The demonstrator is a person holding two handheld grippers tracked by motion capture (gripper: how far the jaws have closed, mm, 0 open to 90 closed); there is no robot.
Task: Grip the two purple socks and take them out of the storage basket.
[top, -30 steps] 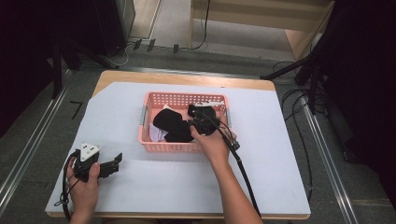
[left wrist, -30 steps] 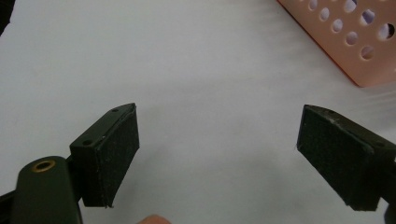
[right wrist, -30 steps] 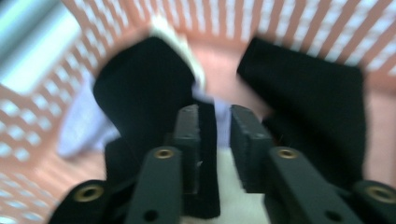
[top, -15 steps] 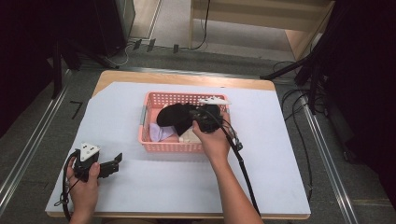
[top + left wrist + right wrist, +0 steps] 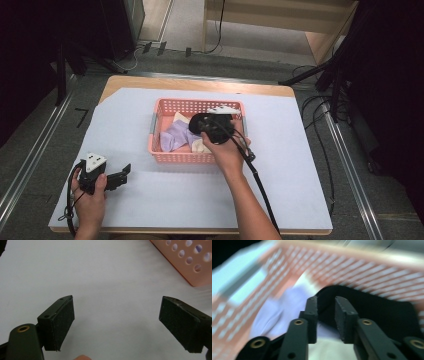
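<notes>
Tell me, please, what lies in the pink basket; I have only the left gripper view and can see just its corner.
Observer: A lilac cloth, a black cloth and a pale cloth lie in the basket.
Operator: Where is the right gripper, please?
Observer: The right gripper is down inside the basket, pointing at the black cloth.
Operator: Is it holding anything?
Observer: Its fingers have just been opening; a narrow gap stands between them, with no cloth pinched.

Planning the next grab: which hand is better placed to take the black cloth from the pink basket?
Right. The right gripper is inside the pink basket at the black cloth; the left gripper rests outside on the table.
</notes>
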